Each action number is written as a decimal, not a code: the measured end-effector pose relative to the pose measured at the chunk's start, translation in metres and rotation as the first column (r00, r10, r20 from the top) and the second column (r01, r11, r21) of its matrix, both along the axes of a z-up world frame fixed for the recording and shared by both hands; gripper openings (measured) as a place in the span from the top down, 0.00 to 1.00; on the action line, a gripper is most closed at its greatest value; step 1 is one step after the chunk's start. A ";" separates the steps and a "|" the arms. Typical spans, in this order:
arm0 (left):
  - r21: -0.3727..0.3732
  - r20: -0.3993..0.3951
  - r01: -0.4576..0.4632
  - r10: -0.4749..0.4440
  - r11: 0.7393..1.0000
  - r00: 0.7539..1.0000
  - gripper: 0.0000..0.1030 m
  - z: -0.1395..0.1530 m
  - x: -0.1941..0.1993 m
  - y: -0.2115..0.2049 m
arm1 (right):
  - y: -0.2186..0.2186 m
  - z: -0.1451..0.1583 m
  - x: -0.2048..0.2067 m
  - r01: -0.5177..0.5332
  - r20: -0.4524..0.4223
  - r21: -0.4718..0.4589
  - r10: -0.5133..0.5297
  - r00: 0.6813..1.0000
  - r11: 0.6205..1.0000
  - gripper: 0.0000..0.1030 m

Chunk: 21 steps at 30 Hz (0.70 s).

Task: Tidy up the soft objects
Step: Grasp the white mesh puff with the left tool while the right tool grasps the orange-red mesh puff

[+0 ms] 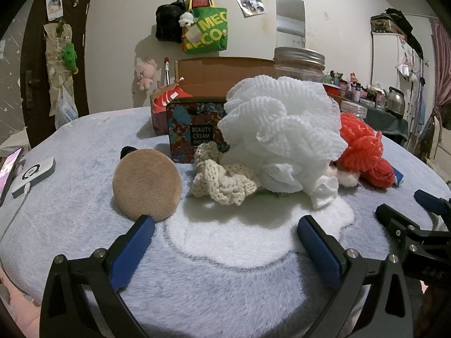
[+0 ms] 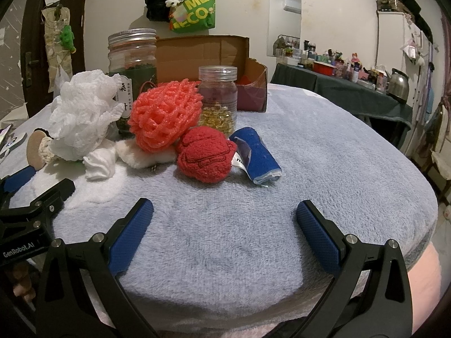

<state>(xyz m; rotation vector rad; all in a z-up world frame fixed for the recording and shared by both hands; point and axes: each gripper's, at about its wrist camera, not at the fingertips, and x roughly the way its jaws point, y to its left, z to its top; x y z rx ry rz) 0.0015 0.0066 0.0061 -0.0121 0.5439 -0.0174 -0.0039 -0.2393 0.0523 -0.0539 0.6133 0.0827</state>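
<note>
Resting low over the fleece-covered counter (image 1: 84,197), the left gripper (image 1: 225,232) had its jaws spread wide with nothing between them. At the far left lay a phone (image 1: 10,171) beside a small white device (image 1: 33,176). A round tan puff (image 1: 146,183) stood tilted on edge, its lower rim just past the left blue fingertip (image 1: 143,225). To its right a cream knitted scrunchie (image 1: 222,181) lay against the foot of a white mesh sponge (image 1: 282,132), in front of a floral box (image 1: 191,129) marked "BEAUTY CREAM". Behind them rose a cardboard box (image 1: 225,76) and a metal-lidded jar (image 1: 298,64). Right of the white sponge sat a coral mesh sponge (image 1: 360,140).

In the right wrist view, that coral sponge leaned on a red plush ball (image 2: 205,157), with a white fluffy piece (image 2: 141,155) below it, touching it. A clear jar of yellow capsules (image 2: 218,98) stood just behind. A rolled blue towel (image 2: 256,157) lay touching the red ball's right side. The right gripper (image 2: 224,217) hovered near the counter's front edge, jaws likewise gaping and empty, well apart from the pile. A dark-clothed side table with a kettle (image 2: 398,84) stood far right.
</note>
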 end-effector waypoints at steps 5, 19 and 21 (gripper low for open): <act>-0.016 0.006 0.027 -0.026 1.000 1.000 0.00 0.015 -0.005 0.006 | -0.004 0.012 0.000 -0.010 0.002 0.014 0.010 1.000 1.000 0.00; -0.034 0.051 0.138 -0.136 0.990 0.989 0.00 0.050 0.004 0.009 | -0.012 0.053 0.021 -0.099 0.049 0.101 0.095 0.994 0.990 0.00; -0.044 0.054 0.162 -0.160 0.986 0.986 0.00 0.058 0.011 0.009 | -0.014 0.059 0.029 -0.127 0.046 0.128 0.122 0.991 0.984 0.00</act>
